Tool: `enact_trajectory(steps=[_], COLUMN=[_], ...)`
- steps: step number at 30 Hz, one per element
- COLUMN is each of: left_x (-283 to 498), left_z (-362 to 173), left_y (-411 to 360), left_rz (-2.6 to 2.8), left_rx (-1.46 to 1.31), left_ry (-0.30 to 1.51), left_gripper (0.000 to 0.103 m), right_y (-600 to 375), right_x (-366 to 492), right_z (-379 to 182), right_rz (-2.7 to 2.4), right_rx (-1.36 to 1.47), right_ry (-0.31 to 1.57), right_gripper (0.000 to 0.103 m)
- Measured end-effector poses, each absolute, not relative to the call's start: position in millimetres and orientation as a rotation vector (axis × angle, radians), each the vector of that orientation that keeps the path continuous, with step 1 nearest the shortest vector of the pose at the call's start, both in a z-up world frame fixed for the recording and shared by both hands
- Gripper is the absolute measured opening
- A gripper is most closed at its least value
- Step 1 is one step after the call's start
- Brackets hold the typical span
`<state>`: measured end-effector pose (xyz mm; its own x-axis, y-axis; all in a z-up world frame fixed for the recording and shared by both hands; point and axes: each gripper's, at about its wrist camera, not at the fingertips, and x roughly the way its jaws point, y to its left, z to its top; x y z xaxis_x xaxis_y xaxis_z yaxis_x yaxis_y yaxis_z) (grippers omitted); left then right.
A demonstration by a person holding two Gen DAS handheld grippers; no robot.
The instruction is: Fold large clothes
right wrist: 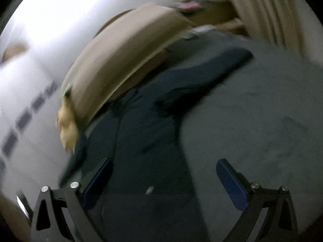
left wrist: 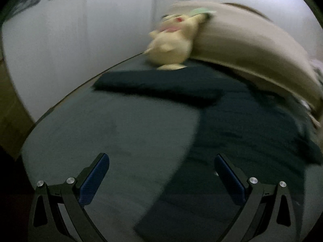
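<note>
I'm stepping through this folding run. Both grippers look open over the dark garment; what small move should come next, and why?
Probably lower the left gripper onto the dark garment's near edge and close: both it and the right gripper are open, holding nothing, and the garment lies unfolded on the bed.

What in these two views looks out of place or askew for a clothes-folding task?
A yellow plush toy sits at the bed's far edge against the beige headboard. The dark garment lies spread out, one part already folded. Both views are motion-blurred.
</note>
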<state>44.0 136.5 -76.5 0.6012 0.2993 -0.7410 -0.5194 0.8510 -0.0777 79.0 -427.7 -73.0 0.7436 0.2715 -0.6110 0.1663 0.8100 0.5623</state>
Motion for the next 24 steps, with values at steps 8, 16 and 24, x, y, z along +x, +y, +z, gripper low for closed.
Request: enact_trajectory(steps=[8,16,24], left_x=[65.6,84.3,120.4], left_z=[-123.4,-123.4,-123.1], left_y=[173.1,136.0,52.7], left_rz=[0.602,0.537,0.307], left_rx=[-0.327,-0.325,-0.117], left_ry=[0.849,0.807,0.773], left_gripper=[0.103,0.103,0.103], right_y=[-571.3,-645.5,-659.6], right_x=[172.2,272.2,336.1], right_z=[-112.7,-139.4,-166.9], right_rz=[-0.089,-0.168,-0.282], right_rx=[0.949,1.107,1.096], right_ry=[0.717,0.672,0.718], right_gripper=[0.103,0.08,0.077])
